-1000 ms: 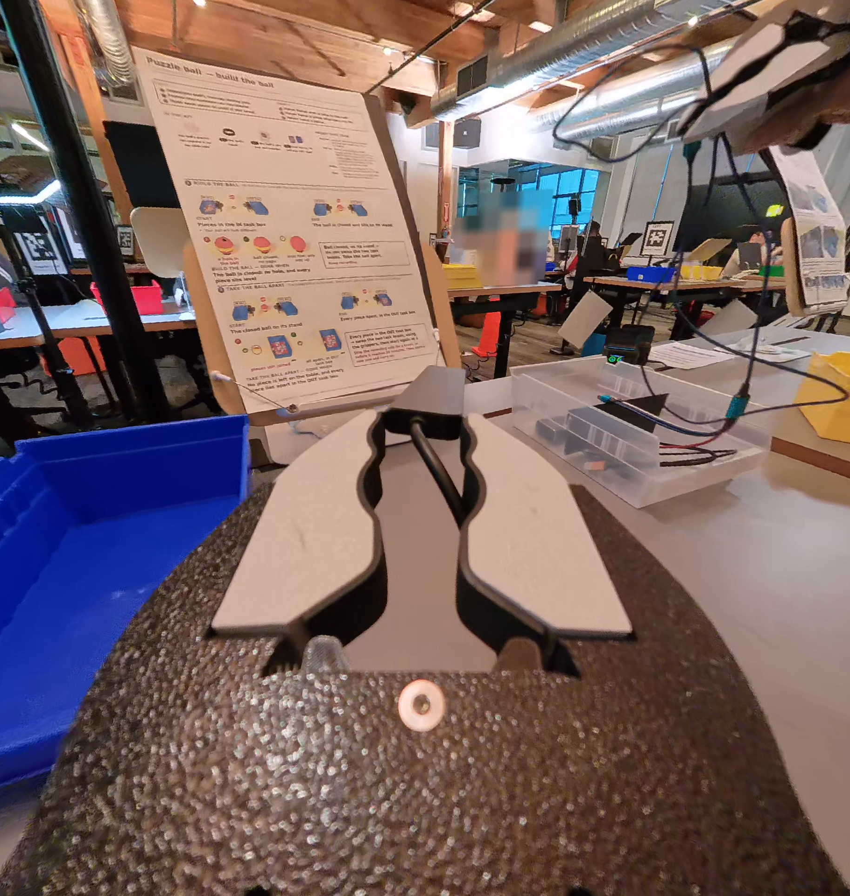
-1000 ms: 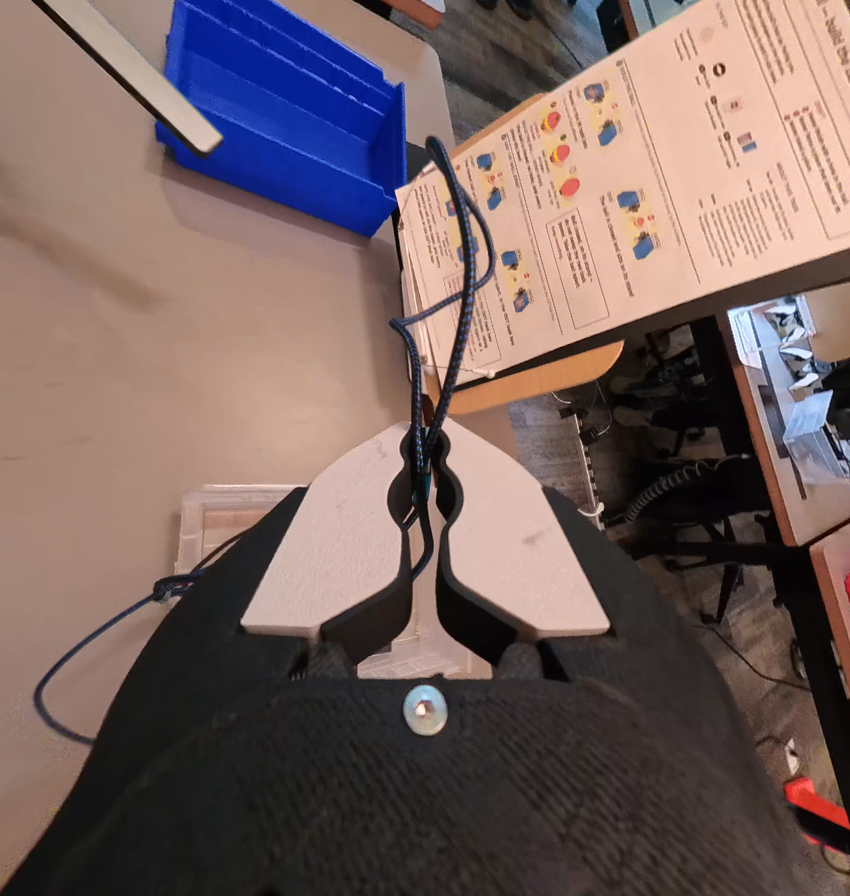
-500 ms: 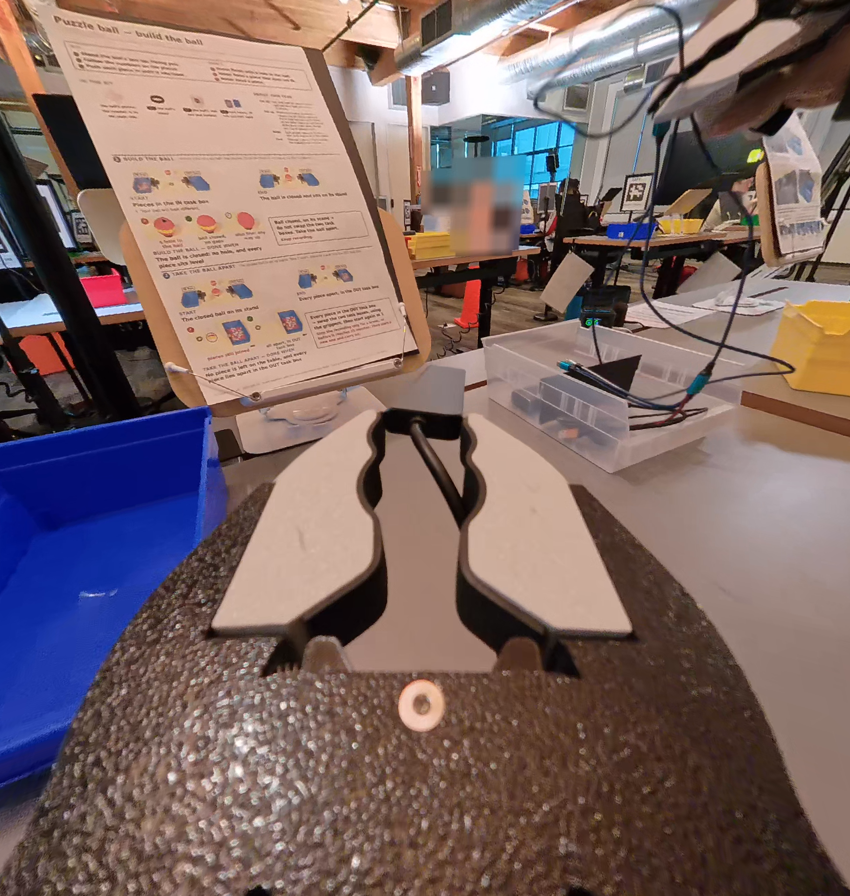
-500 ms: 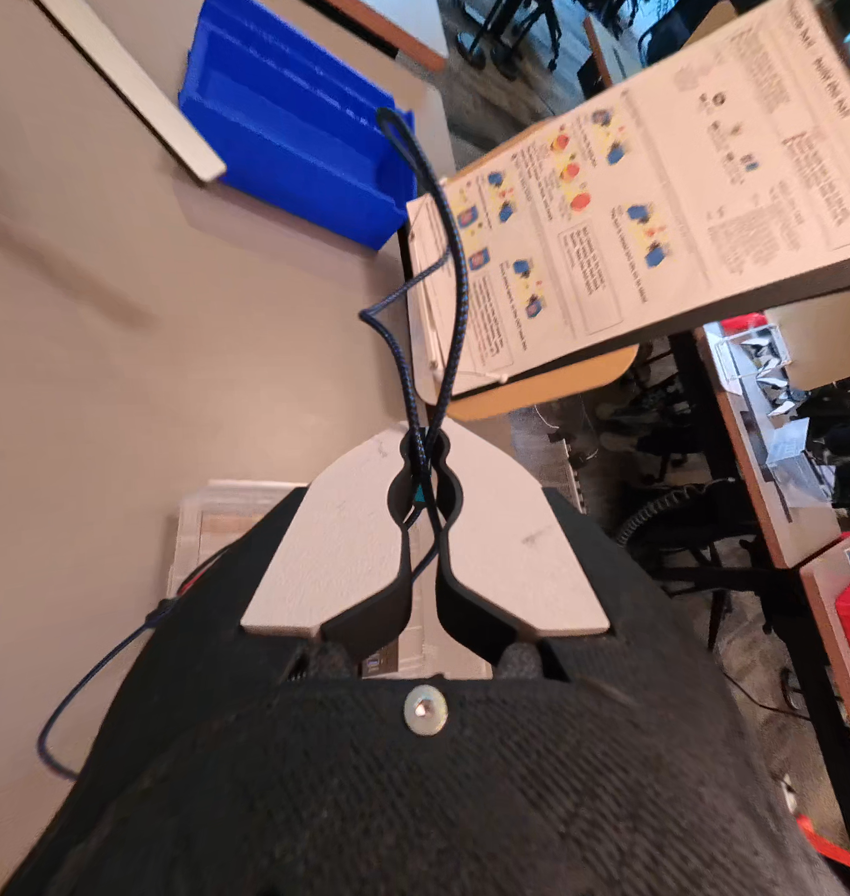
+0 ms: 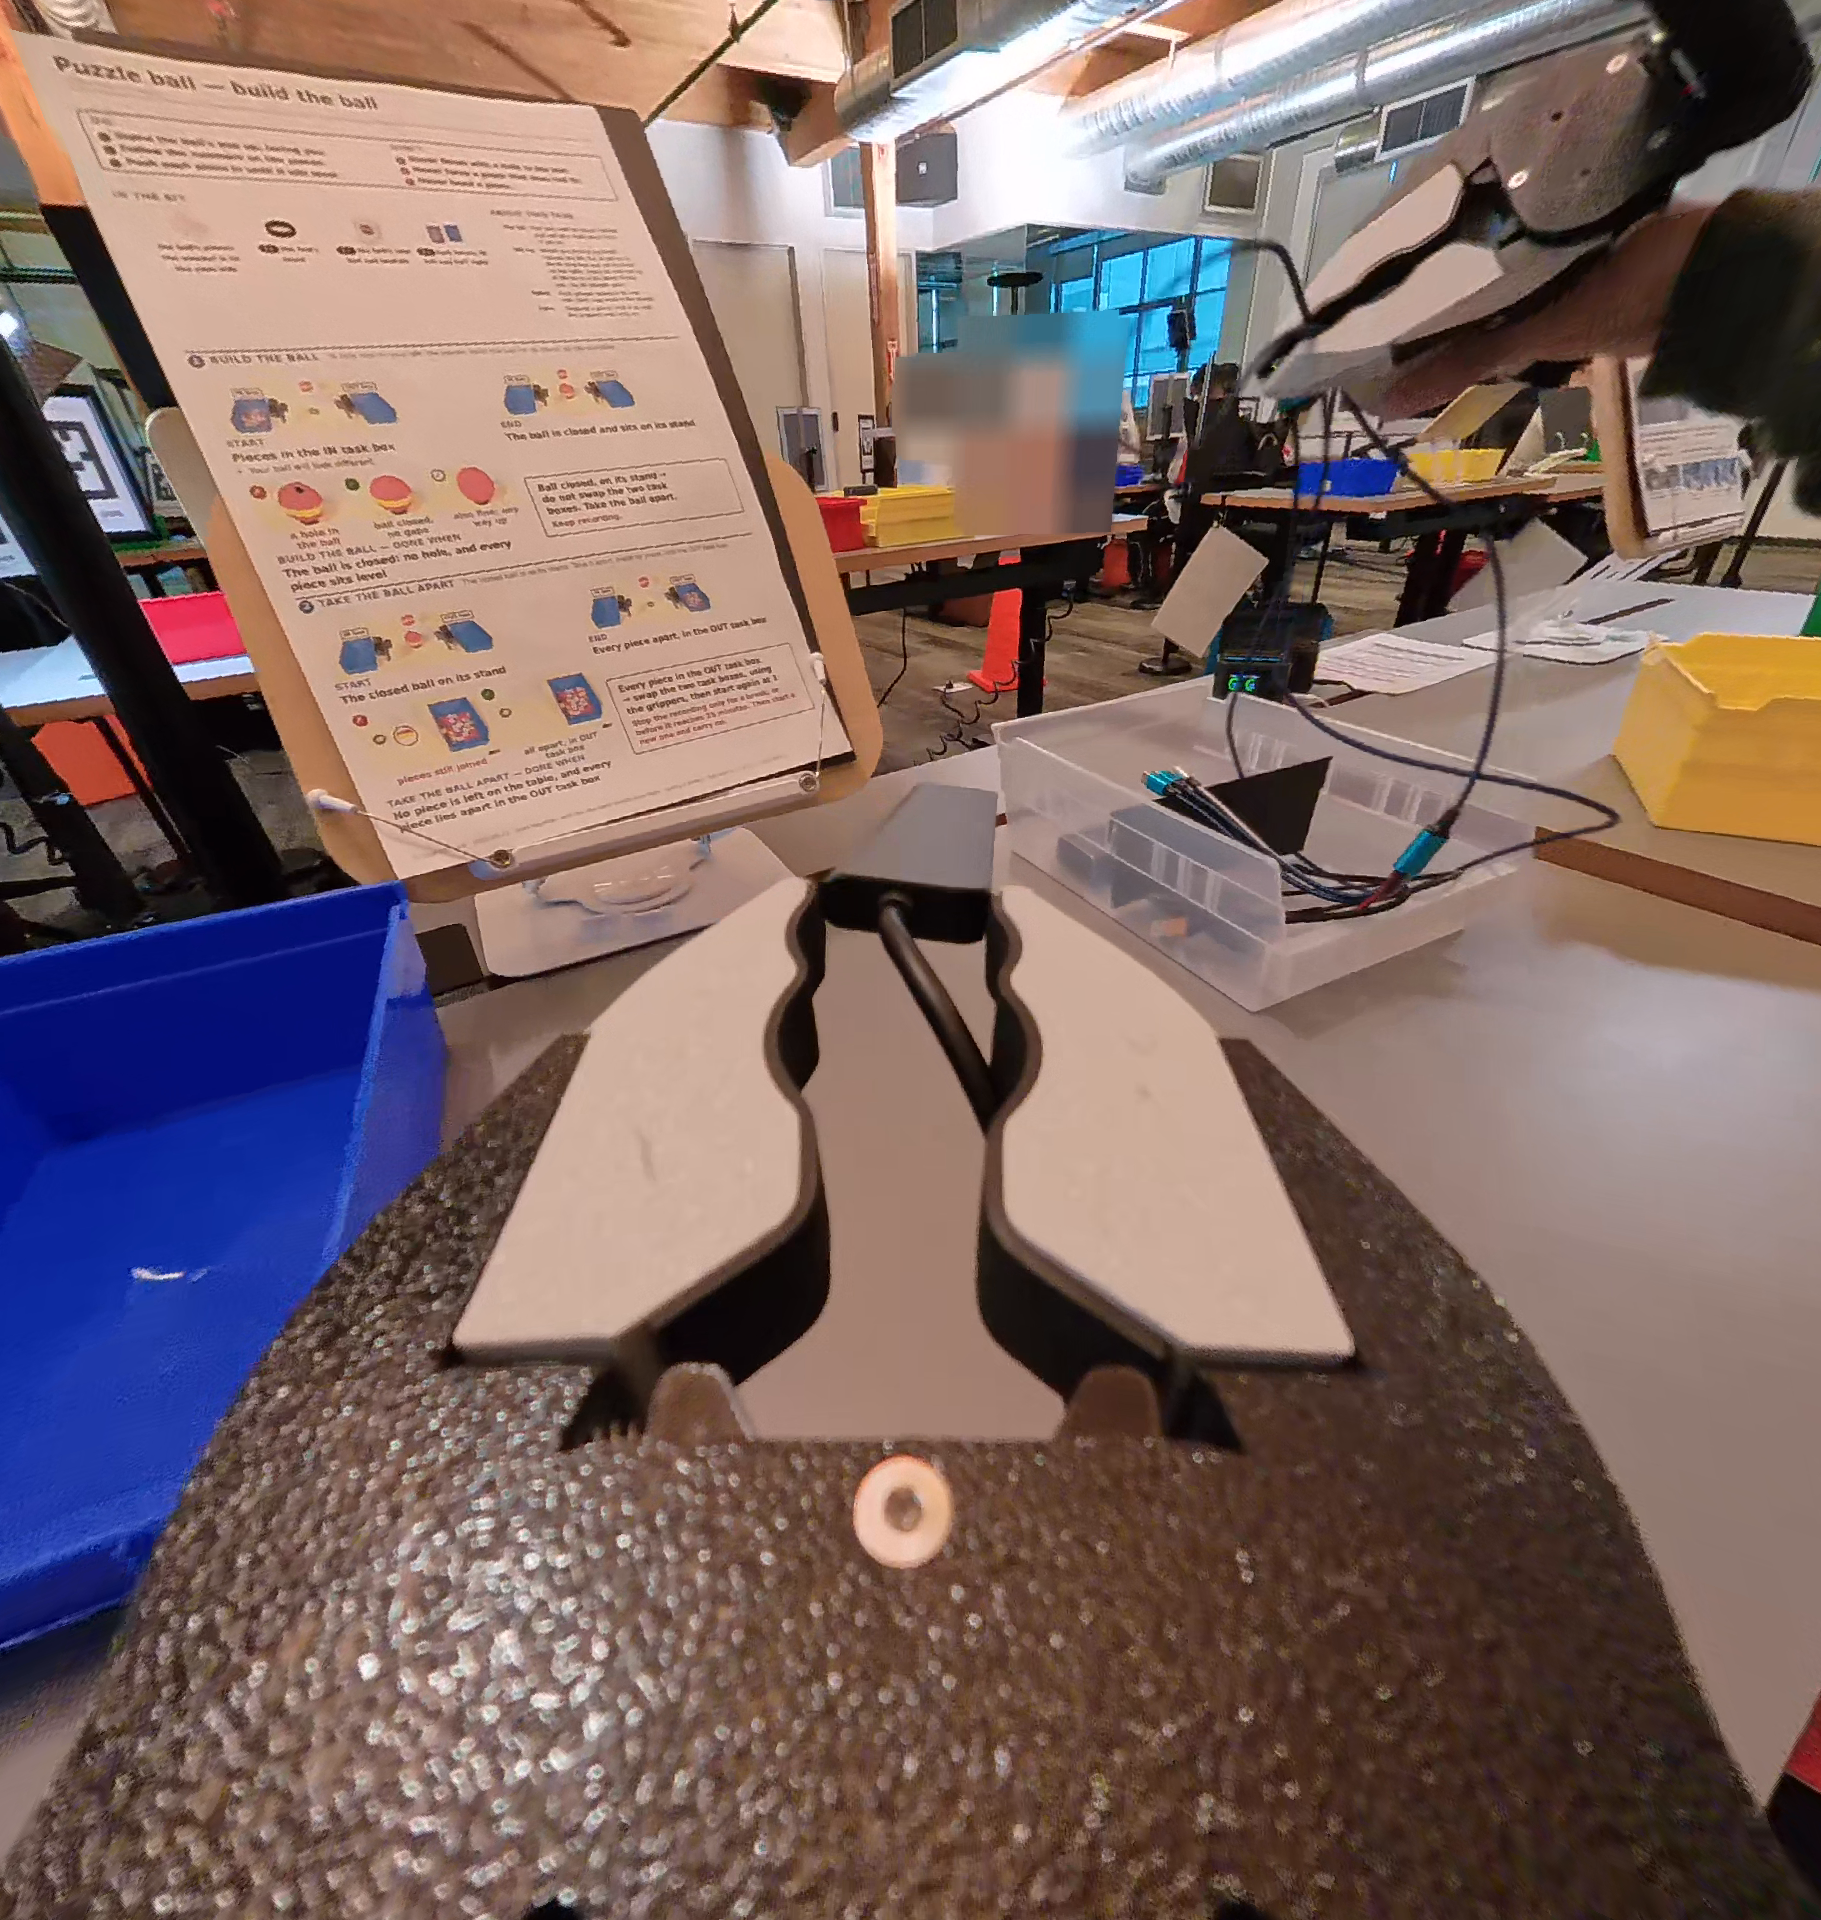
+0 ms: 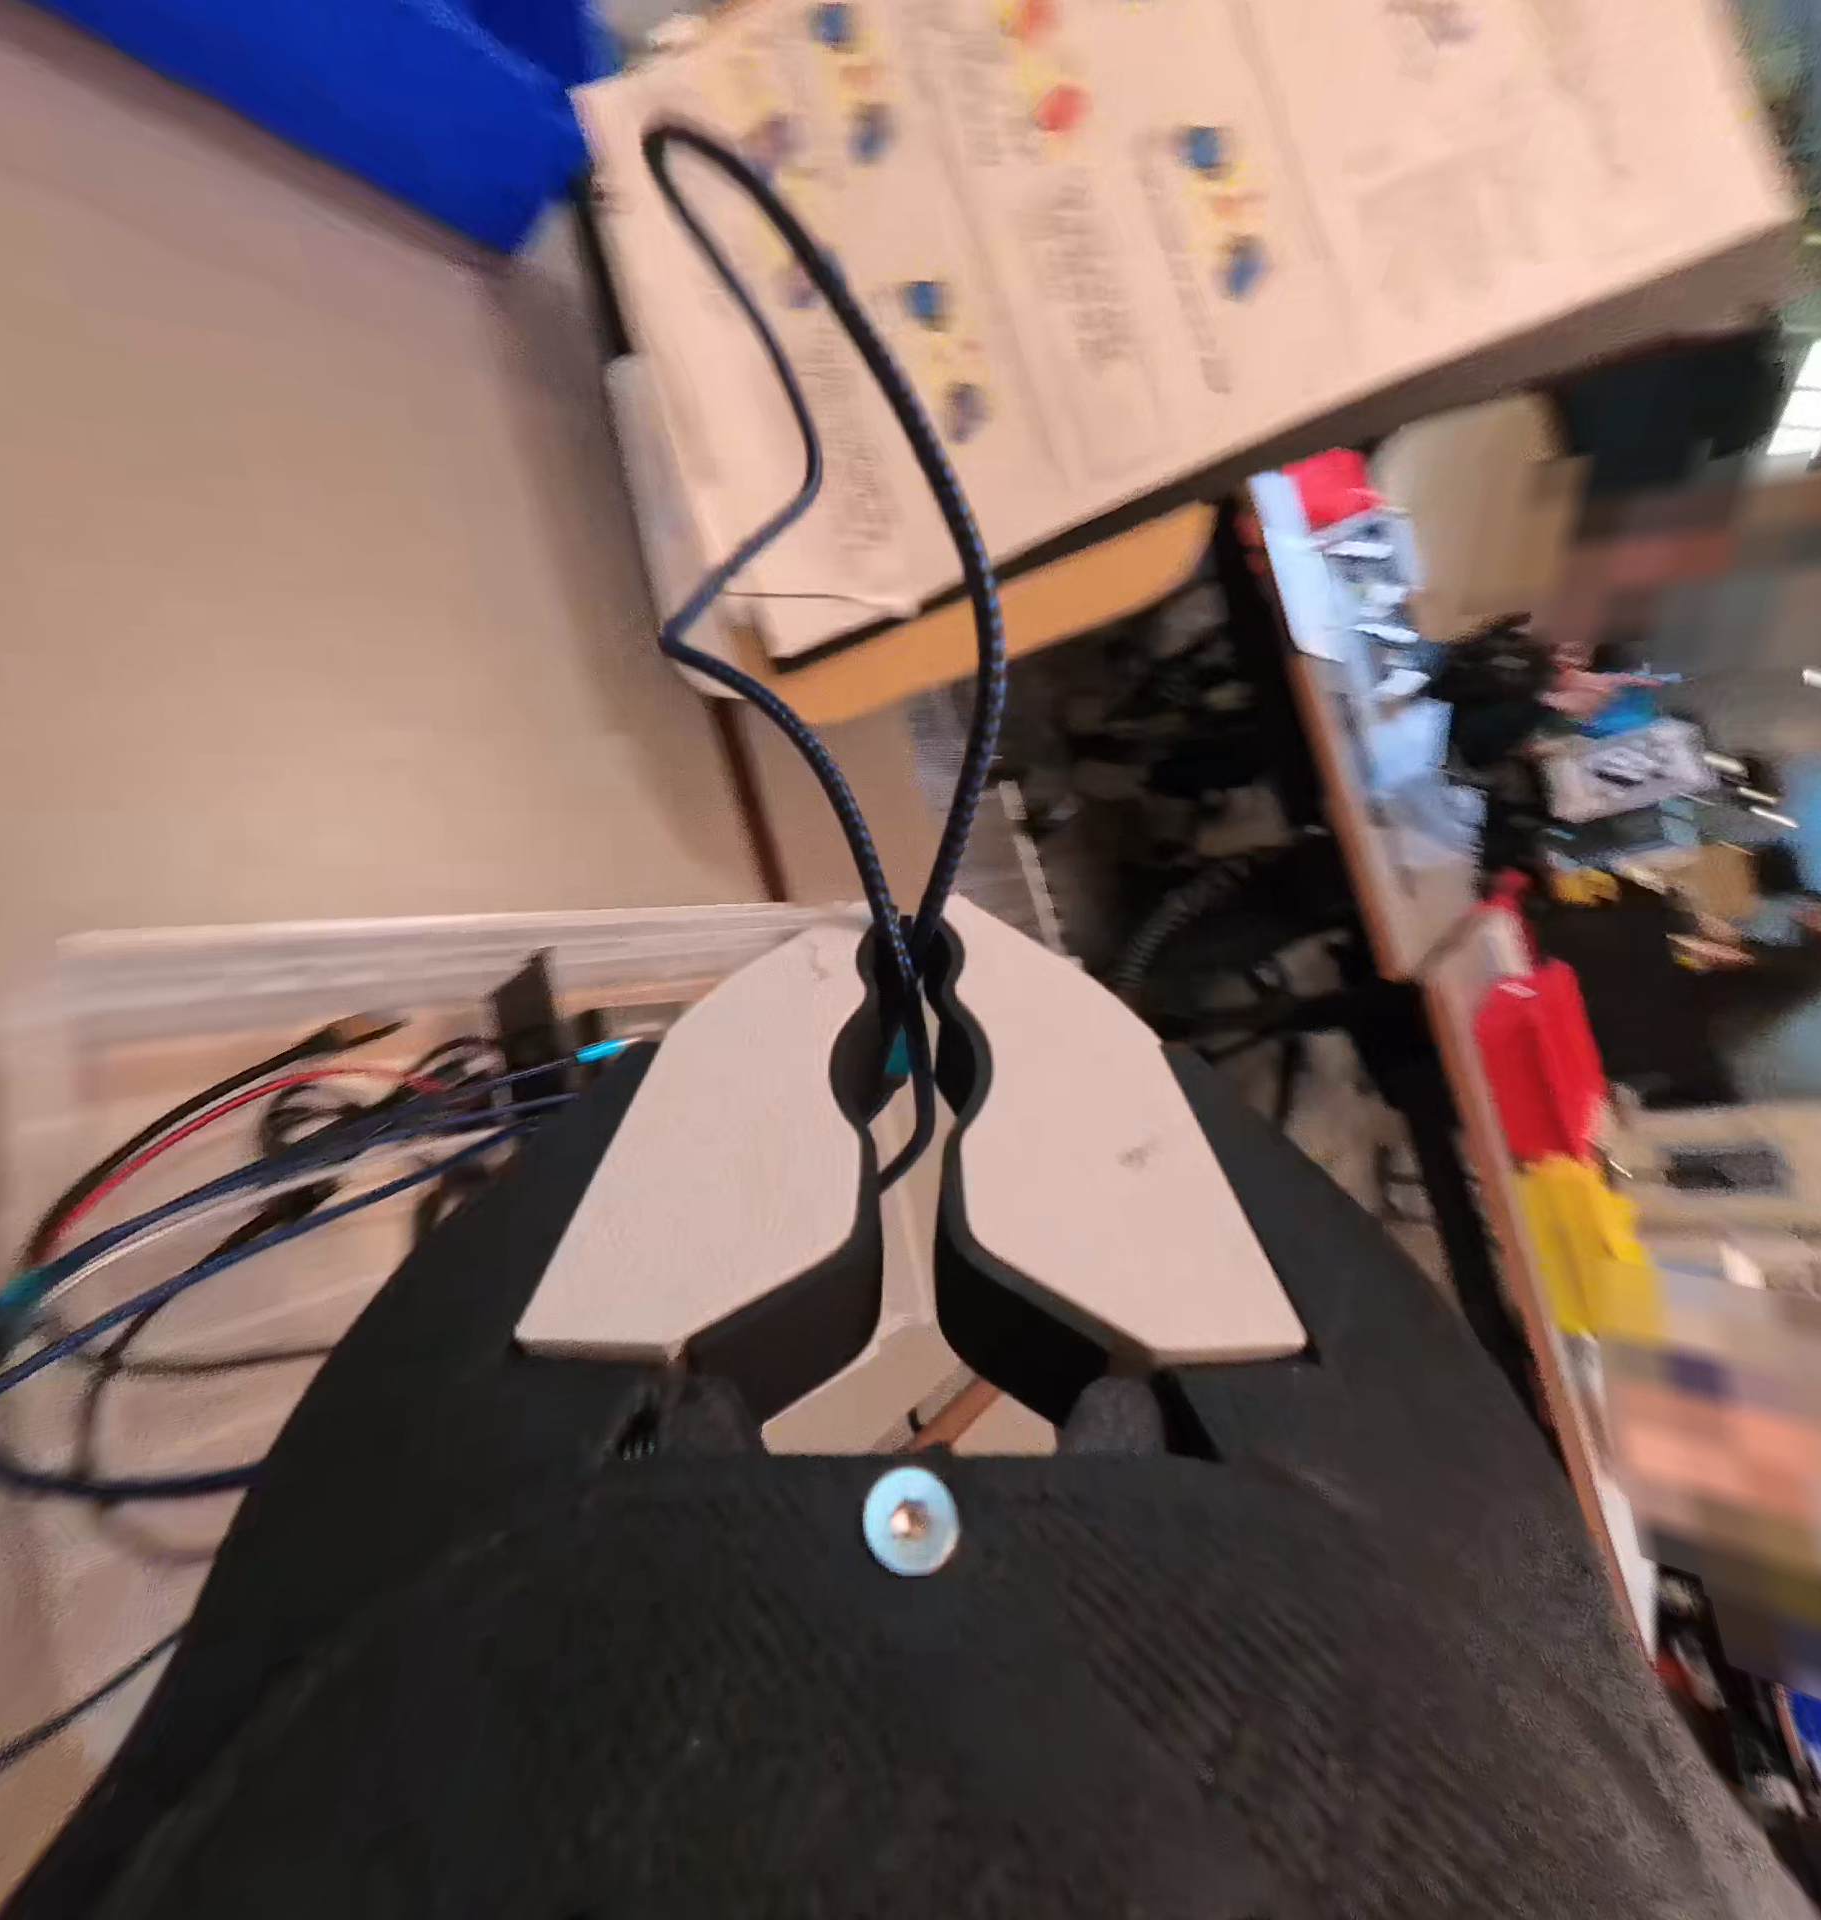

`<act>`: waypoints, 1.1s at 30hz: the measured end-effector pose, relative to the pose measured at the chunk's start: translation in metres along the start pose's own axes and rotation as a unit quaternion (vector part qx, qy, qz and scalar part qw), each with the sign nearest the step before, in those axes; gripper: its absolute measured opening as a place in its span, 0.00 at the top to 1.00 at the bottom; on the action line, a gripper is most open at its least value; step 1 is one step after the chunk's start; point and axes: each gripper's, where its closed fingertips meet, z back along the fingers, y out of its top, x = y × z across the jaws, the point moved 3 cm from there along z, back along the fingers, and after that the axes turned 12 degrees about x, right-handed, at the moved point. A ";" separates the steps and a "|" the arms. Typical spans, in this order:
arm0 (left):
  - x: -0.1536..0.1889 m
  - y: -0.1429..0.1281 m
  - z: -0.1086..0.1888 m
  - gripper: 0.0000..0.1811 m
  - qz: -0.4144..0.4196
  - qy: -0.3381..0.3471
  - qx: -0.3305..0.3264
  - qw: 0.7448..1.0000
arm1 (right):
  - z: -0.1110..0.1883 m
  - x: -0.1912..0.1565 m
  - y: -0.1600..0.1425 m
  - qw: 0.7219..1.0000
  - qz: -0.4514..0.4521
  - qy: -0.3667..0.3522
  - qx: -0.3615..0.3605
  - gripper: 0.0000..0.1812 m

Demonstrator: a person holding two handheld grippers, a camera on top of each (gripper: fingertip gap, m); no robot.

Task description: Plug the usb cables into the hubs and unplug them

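We hold the left gripper (image 5: 901,914) low over the grey counter (image 5: 1508,1143), its fingers clamped on the near end of a dark grey hub (image 5: 921,842), whose thick black lead (image 5: 937,1013) runs back between them. To its left sits a blue bin (image 5: 158,1143), ahead stands a clipboard with an instruction sheet (image 5: 449,468), and to the right a clear plastic tray (image 5: 1249,831) holds more hubs and a tangle of cables, with a yellow bin (image 5: 1747,727) beyond. We carry the right gripper (image 6: 911,961) raised above that tray, its fingers pressed together on a blue-and-black braided usb cable (image 6: 979,623), which loops up past the tips; a teal plug (image 6: 895,1060) shows in the gap just behind them. In the left wrist view the right gripper (image 5: 1290,364) hangs at upper right, the cable drooping from it down to the tray.
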 end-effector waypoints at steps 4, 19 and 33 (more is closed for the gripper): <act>0.011 0.001 -0.003 0.85 0.003 -0.009 -0.007 1.000 | -0.001 -0.009 -0.037 0.999 -0.020 -0.031 0.002 0.98; 0.053 -0.006 -0.020 0.85 0.005 -0.052 -0.018 0.998 | -0.016 -0.146 -0.154 0.931 0.066 0.244 -0.263 0.98; 0.071 -0.012 -0.033 0.85 0.017 -0.083 -0.022 0.996 | -0.031 -0.151 -0.179 0.934 -0.041 0.234 -0.268 0.73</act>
